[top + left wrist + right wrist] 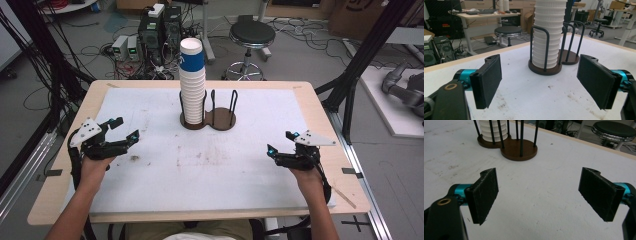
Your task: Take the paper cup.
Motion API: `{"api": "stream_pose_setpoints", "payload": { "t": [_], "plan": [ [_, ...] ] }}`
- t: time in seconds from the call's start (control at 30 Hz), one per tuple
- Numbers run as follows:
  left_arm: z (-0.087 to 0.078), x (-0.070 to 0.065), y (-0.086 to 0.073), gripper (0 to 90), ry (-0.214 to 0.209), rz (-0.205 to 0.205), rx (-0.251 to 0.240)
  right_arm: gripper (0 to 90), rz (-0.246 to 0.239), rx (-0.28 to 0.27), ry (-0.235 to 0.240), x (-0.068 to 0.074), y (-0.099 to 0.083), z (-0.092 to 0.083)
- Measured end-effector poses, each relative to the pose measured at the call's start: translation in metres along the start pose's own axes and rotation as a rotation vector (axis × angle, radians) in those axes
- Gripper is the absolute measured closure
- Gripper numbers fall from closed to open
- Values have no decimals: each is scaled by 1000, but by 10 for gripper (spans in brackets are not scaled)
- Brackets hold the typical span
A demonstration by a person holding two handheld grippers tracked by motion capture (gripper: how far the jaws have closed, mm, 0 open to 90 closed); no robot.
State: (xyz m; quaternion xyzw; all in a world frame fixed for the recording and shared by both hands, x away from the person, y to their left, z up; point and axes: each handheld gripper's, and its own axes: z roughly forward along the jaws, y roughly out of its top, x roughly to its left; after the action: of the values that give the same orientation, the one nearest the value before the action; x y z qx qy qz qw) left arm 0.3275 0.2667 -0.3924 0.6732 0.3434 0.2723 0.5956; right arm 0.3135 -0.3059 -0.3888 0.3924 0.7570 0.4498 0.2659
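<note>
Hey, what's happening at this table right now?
A person sits at a white-topped table holding a gripper in each hand. The left gripper and right gripper are both open and hold nothing. Between them, farther back, a stack of paper cups stands in one side of a two-slot holder; the other slot is empty.

Ribbed white paper cups (192, 95), dark wooden holder base (220, 120), matt stained white table cover (250, 165), rough black jaws

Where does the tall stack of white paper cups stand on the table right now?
In the high view, the tall stack of white paper cups stands at the table's far middle, in the left ring of the dark brown two-ring cup holder, whose right ring is empty.
</note>
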Motion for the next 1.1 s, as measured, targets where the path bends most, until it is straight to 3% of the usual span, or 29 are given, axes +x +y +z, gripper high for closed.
{"api": "stream_pose_setpoints", "payload": {
  "t": [0.37, 0.7, 0.9, 1.1],
  "plan": [
    [0, -3, -2, 199, -4, 7, 17, 165, 5, -8, 12, 0, 3, 1],
    [-1, -3, -3, 199, -12, 5, 28, 164, 10, -37, 79, 12, 17, 5],
    [-2, -1, -4, 199, -10, 1, 32, 164, 15, -26, 136, 21, 31, 10],
    [-5, 2, -5, 200, -1, -17, 32, 163, -20, -31, 224, 32, 49, 19]
  ]
}}
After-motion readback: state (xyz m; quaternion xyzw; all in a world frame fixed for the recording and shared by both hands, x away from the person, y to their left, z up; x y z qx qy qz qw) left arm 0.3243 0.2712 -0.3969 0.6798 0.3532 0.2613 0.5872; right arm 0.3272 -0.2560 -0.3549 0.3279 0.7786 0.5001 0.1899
